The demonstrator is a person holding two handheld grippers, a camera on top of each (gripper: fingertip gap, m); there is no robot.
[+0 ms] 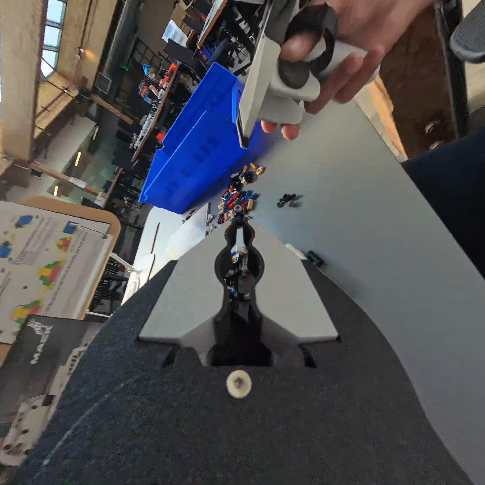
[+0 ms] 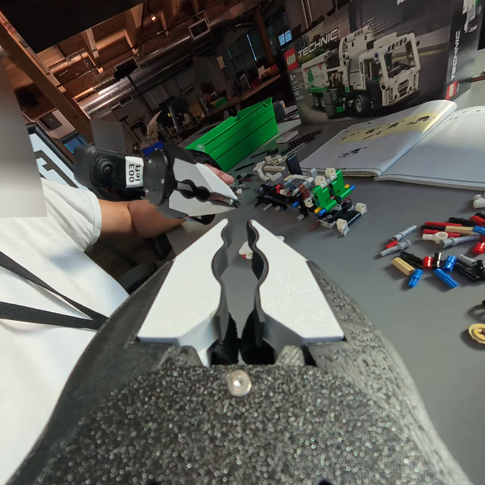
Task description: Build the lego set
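Observation:
My left gripper (image 1: 238, 223) is shut on a small black and grey connector piece (image 1: 237, 212), which sticks out past the fingertips. The right wrist view shows the same: the left gripper (image 2: 231, 204) is held above the grey table (image 2: 341, 301) with the piece (image 2: 235, 203) pinched at its tips. My right gripper (image 2: 238, 222) is open and empty, just below and to the right of the left gripper's tips. It also shows in the left wrist view (image 1: 244, 139), held in a hand. A small white and red piece (image 2: 245, 253) lies on the table under the right fingers.
A partly built brick model (image 2: 325, 199) with green parts stands on the table. Loose pins (image 2: 446, 252) lie at the right and show in the left wrist view (image 1: 236, 196). An open booklet (image 2: 393, 147), a set box (image 2: 367, 65), a green bin (image 2: 236, 139) and a blue bin (image 1: 194, 147) stand around. The left gripper's tips are roughly 7 cm from the right gripper's.

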